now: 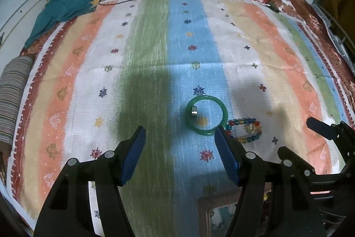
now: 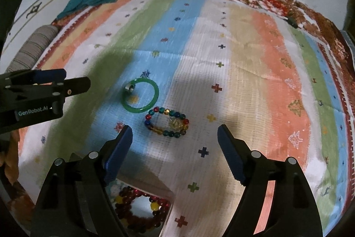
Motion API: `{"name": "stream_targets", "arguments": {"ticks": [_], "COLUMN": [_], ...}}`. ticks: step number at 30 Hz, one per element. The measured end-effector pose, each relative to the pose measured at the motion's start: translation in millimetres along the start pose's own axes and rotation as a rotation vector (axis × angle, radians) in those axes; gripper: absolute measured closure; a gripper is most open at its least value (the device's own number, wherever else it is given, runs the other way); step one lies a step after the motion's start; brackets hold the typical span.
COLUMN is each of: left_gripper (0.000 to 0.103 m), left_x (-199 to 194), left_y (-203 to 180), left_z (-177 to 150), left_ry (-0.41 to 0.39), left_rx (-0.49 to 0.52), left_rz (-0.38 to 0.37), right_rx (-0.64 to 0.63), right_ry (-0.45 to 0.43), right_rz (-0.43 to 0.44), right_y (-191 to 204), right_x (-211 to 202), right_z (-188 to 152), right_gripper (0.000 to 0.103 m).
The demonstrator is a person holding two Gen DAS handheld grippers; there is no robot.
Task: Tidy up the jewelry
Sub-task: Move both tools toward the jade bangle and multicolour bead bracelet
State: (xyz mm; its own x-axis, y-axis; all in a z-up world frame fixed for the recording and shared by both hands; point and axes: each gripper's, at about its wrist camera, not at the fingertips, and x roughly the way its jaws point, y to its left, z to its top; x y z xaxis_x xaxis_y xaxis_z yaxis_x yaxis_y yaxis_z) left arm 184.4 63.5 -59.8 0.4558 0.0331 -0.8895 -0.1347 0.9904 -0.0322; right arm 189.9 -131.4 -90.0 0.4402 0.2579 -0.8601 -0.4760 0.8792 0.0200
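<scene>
The beaded bracelet [image 2: 166, 122] lies flat at frame centre, just ahead between the right gripper [image 2: 175, 132]'s open, empty jaws, touching the green bangle [image 2: 140, 96]; the left gripper [image 1: 180, 133], likewise open, sits farther off.

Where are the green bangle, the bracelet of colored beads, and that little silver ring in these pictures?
green bangle [image 2: 153, 90]: right wrist view, on its right rim.
colored bead bracelet [image 2: 155, 110]: right wrist view, on a bead of its upper edge.
silver ring [image 1: 194, 110]: left wrist view, on its metal band, inside the bangle.
</scene>
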Motion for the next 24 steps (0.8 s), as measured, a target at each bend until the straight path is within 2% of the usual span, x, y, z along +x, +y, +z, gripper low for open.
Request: {"name": "stream_targets", "arguments": {"ticks": [7, 17, 24], "left_gripper": [0.039, 0.039, 0.039], "left_x": [15, 49, 72], "left_y": [-2, -1, 0], "left_z": [7, 14, 17], "left_ry": [0.022, 0.095, 0.153], "left_rx": [0.016, 0.019, 0.013], "left_rz": [0.010, 0.030, 0.002], "right_rx": [-0.011, -0.024, -0.056], "right_ry": [0.039, 0.072, 0.100], "right_rz": [0.007, -0.001, 0.005], "right_y": [0, -3, 1], "right_x": [19, 44, 62], "right_z": [4, 13, 20], "right_gripper": [0.024, 0.024, 0.024]}}
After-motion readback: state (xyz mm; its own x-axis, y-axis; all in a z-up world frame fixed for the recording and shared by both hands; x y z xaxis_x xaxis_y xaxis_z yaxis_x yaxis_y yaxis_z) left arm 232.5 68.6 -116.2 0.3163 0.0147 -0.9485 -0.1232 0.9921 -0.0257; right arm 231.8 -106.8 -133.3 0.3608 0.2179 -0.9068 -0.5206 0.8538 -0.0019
